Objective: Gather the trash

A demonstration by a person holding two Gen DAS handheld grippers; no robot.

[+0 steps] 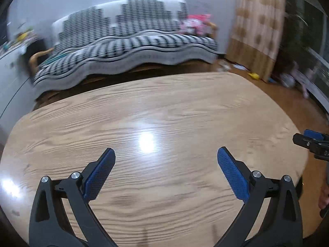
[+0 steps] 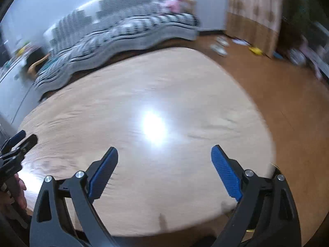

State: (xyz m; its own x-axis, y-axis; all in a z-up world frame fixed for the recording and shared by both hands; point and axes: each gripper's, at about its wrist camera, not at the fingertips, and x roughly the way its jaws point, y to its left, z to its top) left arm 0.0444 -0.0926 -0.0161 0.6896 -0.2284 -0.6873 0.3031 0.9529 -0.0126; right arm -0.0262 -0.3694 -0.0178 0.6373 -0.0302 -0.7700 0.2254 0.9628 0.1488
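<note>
1. I see a light wood table (image 1: 164,111), a sofa (image 1: 123,41) with a patterned throw behind it, and curtains (image 1: 259,26).
2. My left gripper (image 1: 166,160) and right gripper (image 2: 164,158) are spread wide, grasping nothing.
3. Small litter (image 2: 220,45) lies blurred on the floor (image 2: 287,103).

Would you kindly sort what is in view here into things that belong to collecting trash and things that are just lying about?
Belongs to the job:
- left gripper, jaws open, nothing between them
- right gripper, jaws open, nothing between them
- wooden table; no trash shows on it

Just lying about:
- sofa with checked cover
- pink soft toys
- curtain
- yellow item on the floor, too blurred to name
</note>
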